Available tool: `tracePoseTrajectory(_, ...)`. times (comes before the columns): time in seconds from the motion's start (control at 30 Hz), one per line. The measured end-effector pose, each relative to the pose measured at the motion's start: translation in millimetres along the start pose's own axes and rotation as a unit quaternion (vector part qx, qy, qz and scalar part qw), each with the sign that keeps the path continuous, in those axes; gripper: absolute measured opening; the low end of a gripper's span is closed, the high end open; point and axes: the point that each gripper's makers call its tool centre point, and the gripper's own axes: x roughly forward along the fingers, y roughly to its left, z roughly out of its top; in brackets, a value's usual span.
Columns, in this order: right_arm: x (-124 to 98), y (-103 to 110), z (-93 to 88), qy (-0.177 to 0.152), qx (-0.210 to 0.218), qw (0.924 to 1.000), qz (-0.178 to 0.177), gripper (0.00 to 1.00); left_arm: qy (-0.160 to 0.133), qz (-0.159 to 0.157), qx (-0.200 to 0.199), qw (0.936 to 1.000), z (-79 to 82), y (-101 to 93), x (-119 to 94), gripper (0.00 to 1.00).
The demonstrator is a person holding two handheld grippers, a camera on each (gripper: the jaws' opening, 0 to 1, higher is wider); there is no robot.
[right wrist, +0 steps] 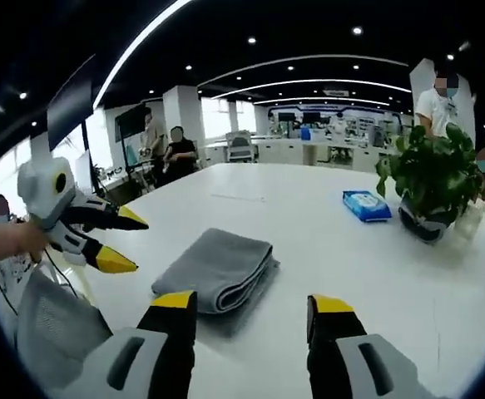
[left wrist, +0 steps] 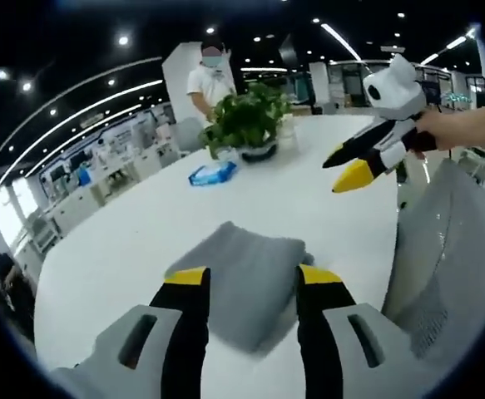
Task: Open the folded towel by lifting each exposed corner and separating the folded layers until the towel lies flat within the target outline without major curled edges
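At lower centre of the left gripper view, the folded towel [left wrist: 246,283] awaits both hand-held grippers, wide open and empty; pinching only its top layer's corner seems wisest.

Grey towel [right wrist: 217,270], white table [right wrist: 325,224], blue wipes packet [right wrist: 366,204], green plant [right wrist: 435,173]

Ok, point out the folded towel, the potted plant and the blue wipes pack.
folded towel [right wrist: 217,268]: right gripper view, middle of its top layer.
potted plant [right wrist: 432,174]: right gripper view, on the leaves.
blue wipes pack [left wrist: 212,173]: left gripper view, centre of its top face.

Folded towel [left wrist: 246,287] between open claw [left wrist: 252,277]
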Motion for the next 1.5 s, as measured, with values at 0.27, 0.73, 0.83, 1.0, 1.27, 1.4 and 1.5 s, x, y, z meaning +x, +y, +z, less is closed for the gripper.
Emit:
tracePoseTrajectory(0.27,22.7,4.1,-4.9,0.003,0.044,0.999,0.005,0.42,0.024,-0.02,0.049,0.9983,-9.3,-24.5,50.2,0.37)
tracePoseTrajectory(0.73,55.9,-3.8,-44.3,0.034,0.135,0.9902,0.0,0.29,0.094,-0.017,0.04,0.9946,-50.7,-35.4,91.9,0.1)
tracePoseTrajectory(0.83,58.5,-8.0,-50.7,0.042,0.141,0.9891,-0.003,0.28,0.094,-0.017,0.029,0.995,-50.1,-36.0,90.9,0.07)
tracePoseTrajectory(1.0,60.6,-8.6,-58.6,0.052,0.146,0.9879,-0.006,0.26,0.051,-0.001,-0.031,0.9982,-24.0,-23.8,78.5,0.05)
tracePoseTrajectory(1.27,76.2,17.3,-56.6,0.051,0.059,0.9966,0.024,0.22,0.028,0.004,-0.035,0.999,-3.5,-15.8,56.6,0.05)
tracePoseTrajectory(1.4,90.6,27.0,-62.0,0.056,0.011,0.9978,0.033,0.15,0.029,-0.001,-0.025,0.9993,-3.4,-23.2,52.9,0.05)
tracePoseTrajectory(1.5,102.2,29.4,-77.5,0.084,-0.024,0.9954,0.038,0.14,0.028,-0.001,-0.028,0.9992,-2.4,-25.7,51.9,0.05)
